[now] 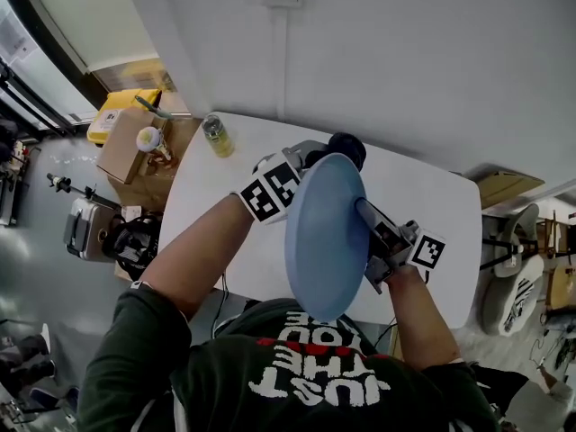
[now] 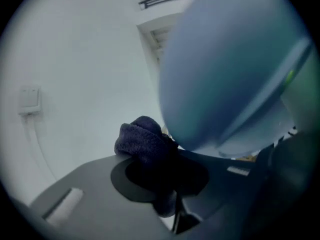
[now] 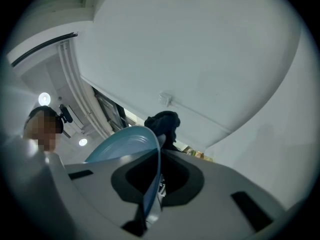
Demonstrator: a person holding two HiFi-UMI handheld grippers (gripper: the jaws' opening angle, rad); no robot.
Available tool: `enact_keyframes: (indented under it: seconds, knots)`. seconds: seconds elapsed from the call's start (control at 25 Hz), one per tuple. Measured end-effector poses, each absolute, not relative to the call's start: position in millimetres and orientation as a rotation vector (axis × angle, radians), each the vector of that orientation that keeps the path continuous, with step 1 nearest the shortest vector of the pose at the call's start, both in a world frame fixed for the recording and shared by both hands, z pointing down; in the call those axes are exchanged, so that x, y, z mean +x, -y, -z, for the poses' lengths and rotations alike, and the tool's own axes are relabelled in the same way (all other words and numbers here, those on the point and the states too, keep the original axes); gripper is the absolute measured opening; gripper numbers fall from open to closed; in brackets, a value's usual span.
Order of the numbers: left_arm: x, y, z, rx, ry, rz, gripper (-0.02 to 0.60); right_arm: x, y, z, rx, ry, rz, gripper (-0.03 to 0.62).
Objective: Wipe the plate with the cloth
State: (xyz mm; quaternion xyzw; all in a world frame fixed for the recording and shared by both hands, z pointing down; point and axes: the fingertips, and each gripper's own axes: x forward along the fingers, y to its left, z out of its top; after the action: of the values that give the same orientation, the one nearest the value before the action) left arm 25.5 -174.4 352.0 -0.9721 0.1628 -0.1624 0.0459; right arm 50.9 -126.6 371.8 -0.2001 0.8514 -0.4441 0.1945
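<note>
Blue plate held on edge at frame centre, over a white table.
Head view: dark cloth at the plate's upper rim. Left gripper view: left gripper jaws pinch the cloth. Right gripper view: right gripper jaws clamp the plate's rim.

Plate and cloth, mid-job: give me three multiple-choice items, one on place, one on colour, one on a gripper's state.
1. Where is the plate?
A. Flat on the table
B. Held on edge above the table by the right gripper
C. Inside a cardboard box

2. What colour is the plate?
A. Light blue
B. Red
C. Yellow

3. What state is the left gripper in?
A. Open and empty
B. Shut on the cloth
C. Shut on a jar

Answers:
1 B: the right gripper view shows the rim pinched between its fingers.
2 A: it looks pale blue in all three views.
3 B: the left gripper view shows the dark cloth bunched between its fingers.
</note>
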Motion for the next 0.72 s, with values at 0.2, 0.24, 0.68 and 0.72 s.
enact_keyframes:
  seconds: [0.2,0.24,0.68,0.72]
  knots:
    - [22.3,168.6,-379.2,-2.85,-0.424,0.565,0.054,52.1,128.4,-372.8,-0.572,-2.409,1.275,0.012]
    - [18.6,172.2,-375.0,-2.822,-0.432,0.55,0.054,54.1,127.5,-375.3,-0.574,-2.408,1.29,0.012]
    - [4.8,150.6,-340.4,-2.715,-0.318,0.456,0.054,129.1,157.7,-410.1,-0.87,-2.149,1.332,0.012]
    - [9.2,144.1,-340.1,-2.732,-0.313,0.443,0.054,136.7,164.8,-410.4,-0.92,-2.129,1.316,0.012]
